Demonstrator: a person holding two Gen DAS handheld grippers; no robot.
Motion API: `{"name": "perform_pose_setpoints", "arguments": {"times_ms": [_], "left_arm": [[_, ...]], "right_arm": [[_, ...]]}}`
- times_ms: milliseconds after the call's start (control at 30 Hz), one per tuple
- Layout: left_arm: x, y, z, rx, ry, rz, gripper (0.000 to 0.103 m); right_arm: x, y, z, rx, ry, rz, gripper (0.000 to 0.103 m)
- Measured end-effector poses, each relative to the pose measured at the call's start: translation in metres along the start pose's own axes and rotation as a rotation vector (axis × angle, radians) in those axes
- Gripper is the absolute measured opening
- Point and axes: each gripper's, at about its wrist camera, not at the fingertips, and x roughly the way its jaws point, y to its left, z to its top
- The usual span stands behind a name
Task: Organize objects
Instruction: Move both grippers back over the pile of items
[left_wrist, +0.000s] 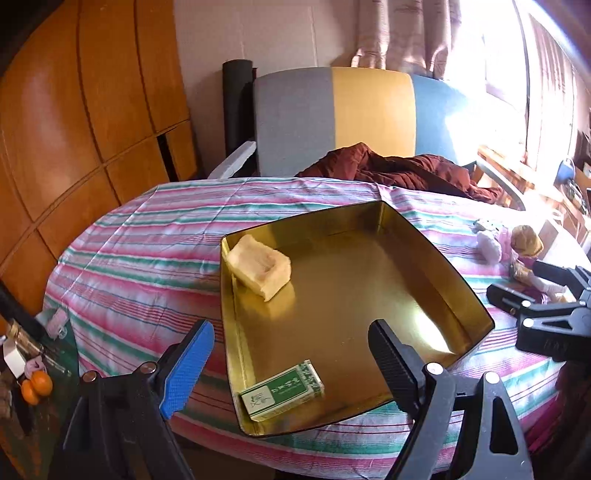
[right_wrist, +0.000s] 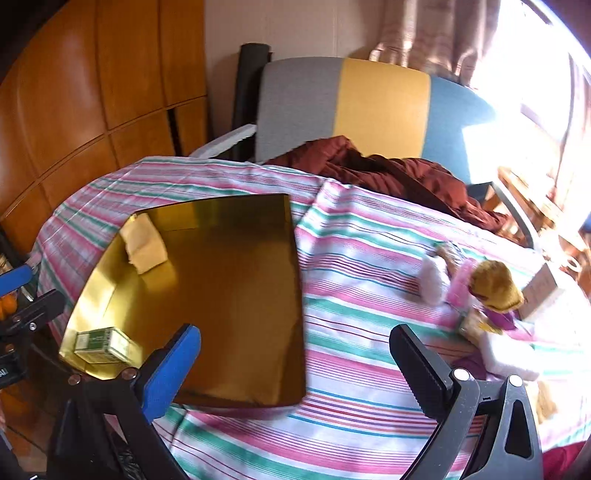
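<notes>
The tabletop (right_wrist: 351, 417), covered in a pink, green and white striped cloth, carries everything that matters here. Its biggest item is the gold tin tray (left_wrist: 436, 254), square and shallow, lying flat toward the left half of the cloth. Two things already sit inside it: a pale yellow sponge-like block (left_wrist: 260, 269) in the far left corner and a small green and white box (left_wrist: 282, 389) in the near left corner, its long axis running roughly along the tray's near wall.

The loose items that remain lie off the tray's right side, well apart from it: a doll with golden-brown hair and pink clothing (right_wrist: 493, 291), lying on the cloth with a white fluffy piece (right_wrist: 432, 280) just beside it; blur hides the finer detail. A white block (right_wrist: 509, 354) lies nearer, just beside the doll.

The right claw (right_wrist: 299, 369) hangs wide open and empty above the cloth, between tray and doll. From it the doll lies forward and to the right, with its body stretching roughly from near to far, tilted a little. The left claw (left_wrist: 291, 363) is also spread wide and empty, poised over the tray's near edge, so the tray stands between it and the doll.

My judgement: the right claw is the nearer one, and it would need to swing rightward and close across the doll's narrow width.
</notes>
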Motion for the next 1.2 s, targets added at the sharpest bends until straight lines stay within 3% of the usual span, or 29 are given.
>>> {"name": "perform_pose_setpoints", "arguments": {"times_ms": [233,567,733,933,1100,1200], "left_arm": [[0.002,-0.023,0.006,0.058,-0.002,-0.038,0.087],[0.01,-0.065,0.015,0.148,0.008,-0.11,0.087],[0.009,-0.089,0.021,0.182,0.007,-0.242,0.087],[0.013,-0.128,0.023,0.231,0.072,-0.374,0.087],[0.018,-0.168,0.023,0.278,0.138,-0.463,0.086],[0.019,-0.196,0.025,0.316,0.155,-0.528,0.086]], "right_arm": [[-0.008,-0.053,-0.009,0.079,0.003,-0.079,0.103],[-0.035,-0.161,-0.029,0.271,0.013,-0.259,0.103],[-0.052,-0.224,-0.048,0.434,0.046,-0.308,0.103],[-0.071,-0.284,-0.073,0.634,0.037,-0.378,0.103],[-0.069,-0.313,-0.094,0.823,-0.007,-0.308,0.103],[-0.077,-0.313,-0.093,0.828,-0.075,-0.292,0.103]]}}
